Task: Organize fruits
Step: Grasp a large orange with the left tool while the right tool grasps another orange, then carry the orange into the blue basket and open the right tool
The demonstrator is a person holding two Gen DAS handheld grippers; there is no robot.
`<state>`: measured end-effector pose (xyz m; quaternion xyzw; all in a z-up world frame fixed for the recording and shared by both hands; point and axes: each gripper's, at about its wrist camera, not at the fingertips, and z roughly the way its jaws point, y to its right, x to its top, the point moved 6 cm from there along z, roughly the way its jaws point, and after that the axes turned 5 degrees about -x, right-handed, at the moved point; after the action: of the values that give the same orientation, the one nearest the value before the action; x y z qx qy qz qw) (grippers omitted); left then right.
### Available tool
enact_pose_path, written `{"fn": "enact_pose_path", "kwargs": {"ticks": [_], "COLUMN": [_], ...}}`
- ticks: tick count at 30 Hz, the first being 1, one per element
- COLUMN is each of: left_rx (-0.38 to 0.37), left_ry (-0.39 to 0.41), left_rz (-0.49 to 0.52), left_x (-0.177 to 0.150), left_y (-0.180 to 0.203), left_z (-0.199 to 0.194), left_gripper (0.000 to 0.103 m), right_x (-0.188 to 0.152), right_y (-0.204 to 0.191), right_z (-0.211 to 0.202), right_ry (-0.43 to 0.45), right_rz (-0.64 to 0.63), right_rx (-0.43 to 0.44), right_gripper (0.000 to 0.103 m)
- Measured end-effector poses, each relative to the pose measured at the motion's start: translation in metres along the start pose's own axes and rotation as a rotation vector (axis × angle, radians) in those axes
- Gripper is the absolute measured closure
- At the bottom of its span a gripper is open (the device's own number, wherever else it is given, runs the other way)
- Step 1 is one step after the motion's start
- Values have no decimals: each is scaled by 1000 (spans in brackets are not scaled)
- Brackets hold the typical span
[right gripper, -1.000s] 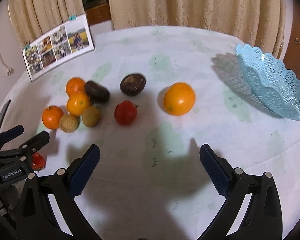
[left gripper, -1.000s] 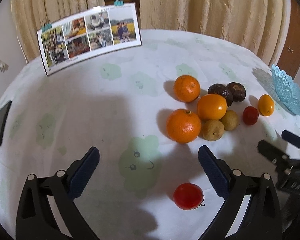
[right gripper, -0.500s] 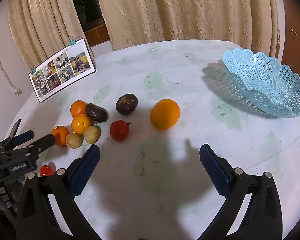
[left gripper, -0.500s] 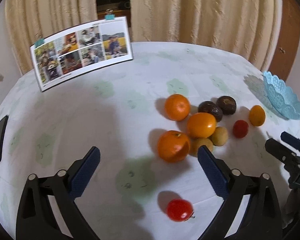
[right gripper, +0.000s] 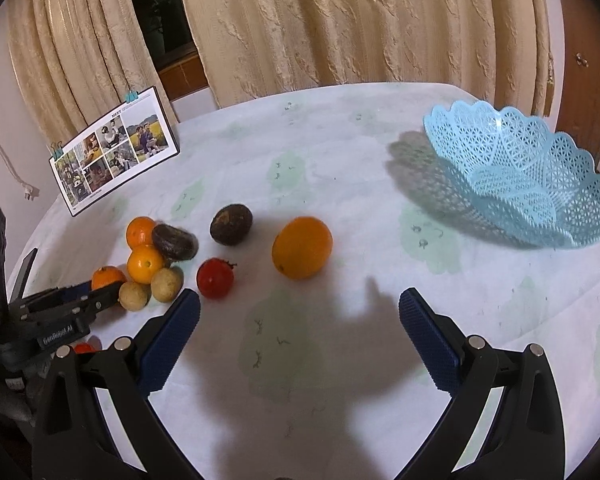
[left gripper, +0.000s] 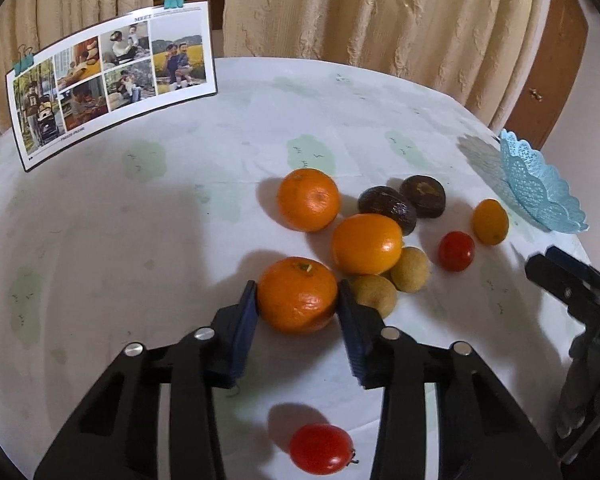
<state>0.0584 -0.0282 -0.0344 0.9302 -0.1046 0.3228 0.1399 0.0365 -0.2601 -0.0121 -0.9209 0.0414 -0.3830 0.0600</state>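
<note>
My left gripper (left gripper: 297, 294) is closing, and its blue pads touch both sides of the near mandarin (left gripper: 298, 296), which rests on the tablecloth. Beside it lie another mandarin (left gripper: 308, 200), an orange (left gripper: 367, 244), two dark brown fruits (left gripper: 388, 208), two tan round fruits (left gripper: 374, 294) and a red tomato (left gripper: 456, 251). A second tomato (left gripper: 322, 448) lies below the jaws. My right gripper (right gripper: 300, 300) hovers open and empty over the cloth, short of a yellow-orange fruit (right gripper: 302, 246) and the tomato (right gripper: 215, 278). The empty blue lace basket (right gripper: 520, 184) stands at the far right.
A photo card (left gripper: 112, 76) held up by binder clips stands at the back left. Beige curtains hang behind the round table (right gripper: 340, 152). A dark flat phone (right gripper: 26, 268) lies near the left edge. A wooden door (left gripper: 556, 60) is at the far right.
My left gripper moved forward onto the near mandarin and its jaws closed from wide open to touching it. The right gripper drew back slightly, with its jaws unchanged.
</note>
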Motion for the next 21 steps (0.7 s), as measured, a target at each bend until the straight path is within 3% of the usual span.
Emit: {"fn": "enact_pose_path", "kwargs": {"ticks": [6,10,21], "left_rx": [-1,4,11], "left_ry": [20,41,71], "left_rz": [-15,-15,6], "left_x": [0,4,6], "left_y": [-2,-2,2], "left_z": [-7,-14,-23], "left_gripper": [64,64,64], "right_x": [15,21,21], "right_y": [-2,-1,0], "right_z": [9,23,55], "right_ry": [-1,-31,-92], "right_rz": [-21,-6,-13], "right_rx": [-18,-15,-37], "right_gripper": [8,23,54]}}
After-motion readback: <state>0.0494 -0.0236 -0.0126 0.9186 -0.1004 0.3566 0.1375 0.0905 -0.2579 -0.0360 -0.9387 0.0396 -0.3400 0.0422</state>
